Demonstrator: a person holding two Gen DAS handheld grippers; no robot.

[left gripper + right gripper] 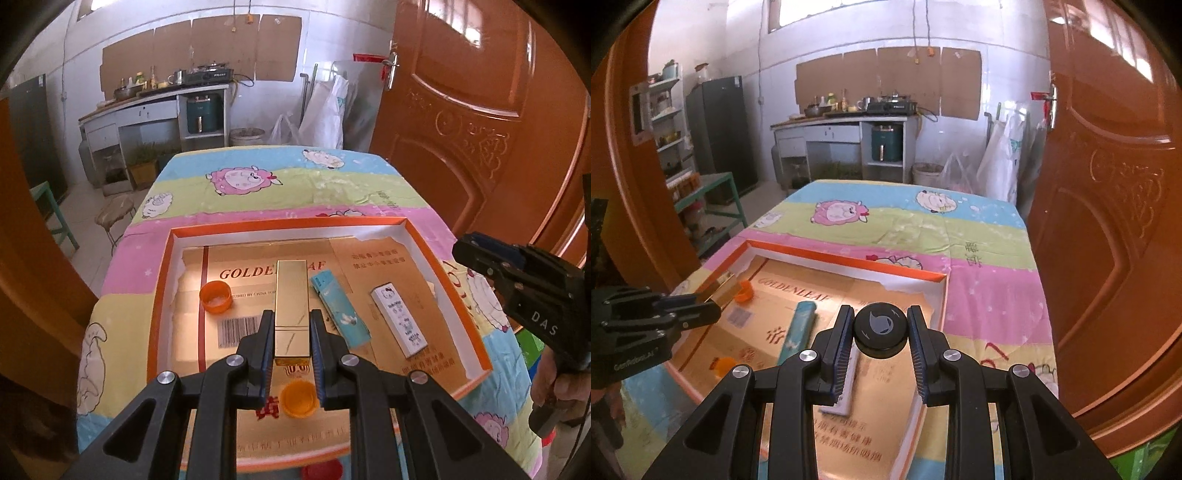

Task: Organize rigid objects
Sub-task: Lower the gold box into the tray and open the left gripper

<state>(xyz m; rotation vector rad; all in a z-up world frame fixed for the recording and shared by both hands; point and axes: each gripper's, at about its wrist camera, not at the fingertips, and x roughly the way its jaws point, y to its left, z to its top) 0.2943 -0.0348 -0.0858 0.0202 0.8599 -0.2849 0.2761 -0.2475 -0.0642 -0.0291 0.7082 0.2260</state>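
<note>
My left gripper [291, 319] is shut on a gold rectangular box [291, 306], held above the orange-rimmed shallow box [280, 223]; it also shows in the right wrist view [716, 286]. My right gripper [881, 315] is shut on a black round cap [881, 330] over the box's right part. In the box lie a light blue pack [340, 314], a white pack [399, 319], an orange cap [216, 297] and another orange cap [299, 398] under my left fingers. The right gripper appears at the right edge of the left wrist view [517, 284].
The box sits on a table with a cartoon-sheep cloth [277, 184]. A brown door [1108, 184] stands close on the right. A red round lid [321, 470] lies at the table's near edge. A kitchen counter [842, 122] stands at the back.
</note>
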